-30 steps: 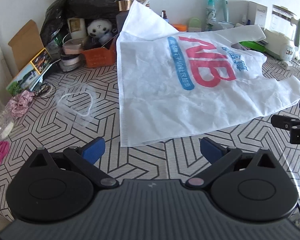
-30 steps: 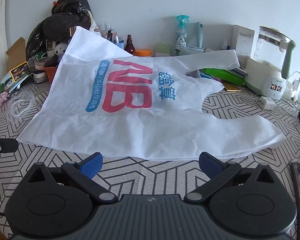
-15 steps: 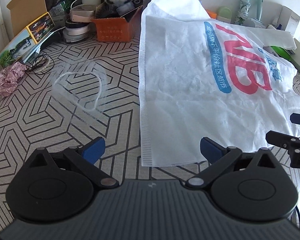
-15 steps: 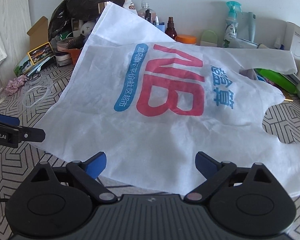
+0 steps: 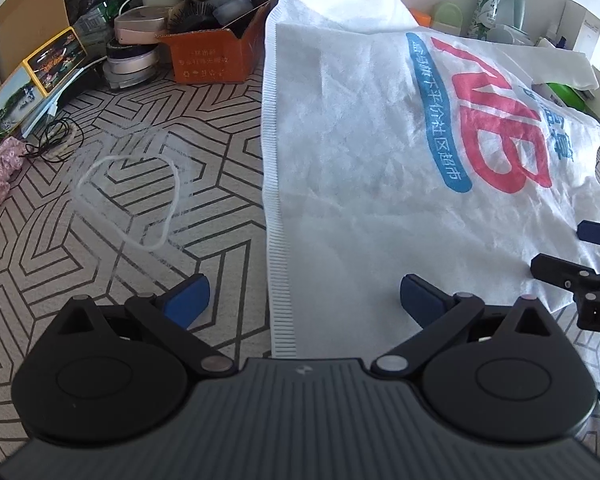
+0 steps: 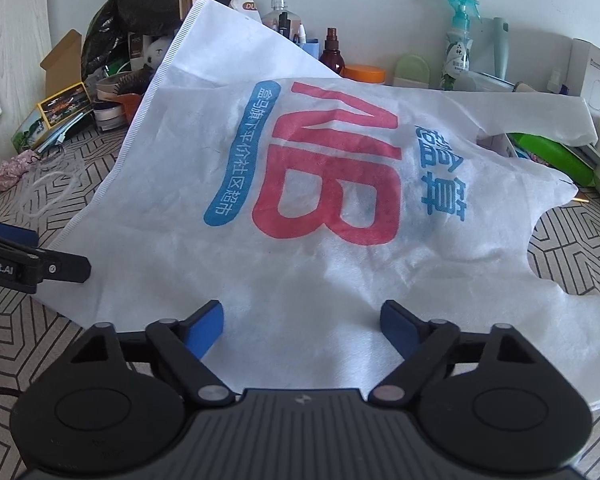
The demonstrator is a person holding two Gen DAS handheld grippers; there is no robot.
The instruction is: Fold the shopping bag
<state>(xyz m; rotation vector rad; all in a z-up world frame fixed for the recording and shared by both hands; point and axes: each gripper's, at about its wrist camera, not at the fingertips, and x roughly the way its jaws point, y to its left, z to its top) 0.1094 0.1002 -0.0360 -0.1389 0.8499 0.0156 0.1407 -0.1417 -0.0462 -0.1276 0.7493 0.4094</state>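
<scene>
A white non-woven shopping bag [image 5: 380, 168] [image 6: 300, 272] with red and blue print lies spread on the patterned table, its far corner propped up on the clutter behind. My left gripper [image 5: 302, 294] stands open over the bag's near left corner, the stitched side seam running between its blue pads. My right gripper [image 6: 302, 322] hovers over the bag's near edge; its jaws are closing with the cloth lying between them, the pads apart from it. Each gripper shows at the side of the other's view: the right gripper [image 5: 580, 256], the left gripper [image 6: 32, 260].
The table [image 5: 100, 240] carries a loop of white cord [image 5: 128, 204] left of the bag. An orange box of clutter [image 5: 212, 52], photo cards [image 5: 32, 76] and black bags [image 6: 148, 8] crowd the far left; bottles [image 6: 458, 40], a white box [image 6: 598, 76] and a green item [image 6: 552, 156] line the back right.
Both grippers have moved forward and down over the bag's near edge. The right gripper's jaws have narrowed. The left gripper's jaws are as wide as before.
</scene>
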